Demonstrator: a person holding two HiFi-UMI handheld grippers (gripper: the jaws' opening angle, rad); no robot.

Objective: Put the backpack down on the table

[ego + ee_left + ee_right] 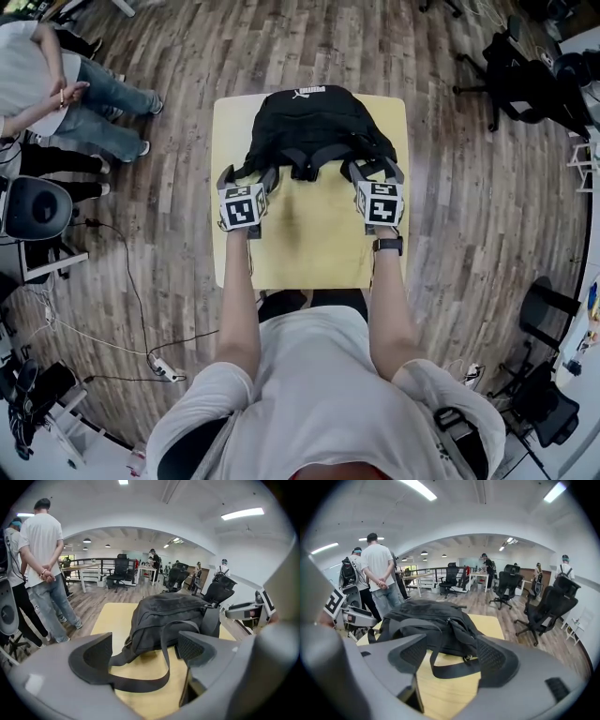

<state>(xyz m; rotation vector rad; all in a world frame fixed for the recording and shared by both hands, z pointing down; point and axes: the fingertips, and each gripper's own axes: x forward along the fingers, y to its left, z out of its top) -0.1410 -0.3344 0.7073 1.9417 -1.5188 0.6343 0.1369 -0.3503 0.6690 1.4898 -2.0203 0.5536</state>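
A black backpack [311,127] lies on the far half of the small yellow table [309,248], its shoulder straps trailing toward me. My left gripper [246,176] hovers just short of the left strap with its jaws wide open and empty. In the left gripper view the backpack [168,616] lies beyond the jaws and a strap loop [140,684] rests flat on the table [110,616]. My right gripper [373,171] is open too, near the right strap, holding nothing. In the right gripper view the backpack [426,625] and its strap [452,670] lie on the table [440,695] past the jaws.
Two people stand by the table's far left corner [56,94]. Office chairs [525,80] stand at the right and a dark chair [33,211] at the left. Cables run over the wooden floor [141,347]. The table's near half is bare.
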